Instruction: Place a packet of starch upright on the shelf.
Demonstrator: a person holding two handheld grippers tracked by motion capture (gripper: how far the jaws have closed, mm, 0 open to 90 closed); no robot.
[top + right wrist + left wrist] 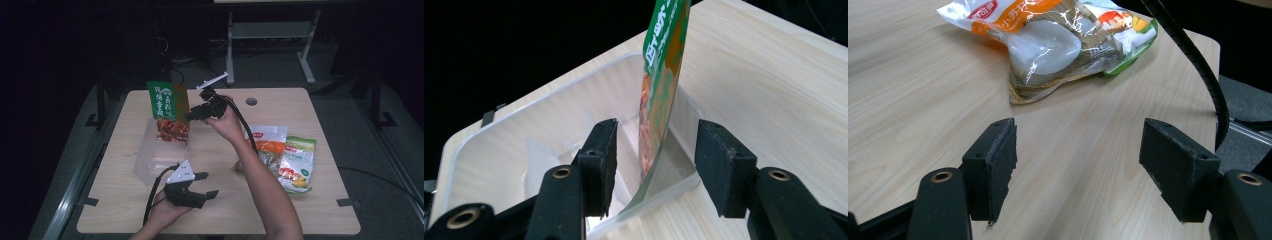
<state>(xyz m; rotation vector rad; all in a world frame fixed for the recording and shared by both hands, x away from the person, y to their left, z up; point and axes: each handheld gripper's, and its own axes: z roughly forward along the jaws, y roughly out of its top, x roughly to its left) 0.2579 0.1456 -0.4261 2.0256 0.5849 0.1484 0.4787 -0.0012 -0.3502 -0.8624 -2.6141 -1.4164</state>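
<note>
A green and orange snack packet [167, 110] stands upright in a clear plastic bin [150, 162] at the table's left, leaning on the bin's far wall. My right gripper [192, 114] is beside it, open. In the right gripper view the packet [659, 100] rises edge-on between the two jaws of that gripper [656, 145], and neither pad presses on it. The bin's rim [544, 92] curves behind. My left gripper [206, 185] hovers near the front edge, open and with nothing between its jaws [1078, 150].
Two more packets lie at the table's right: an orange and white one [270, 147] [1048, 45] overlapping a green and yellow one [297, 162] [1128, 30]. A cable hole [251, 101] sits near the far edge. The right gripper's cable [1208, 80] hangs across.
</note>
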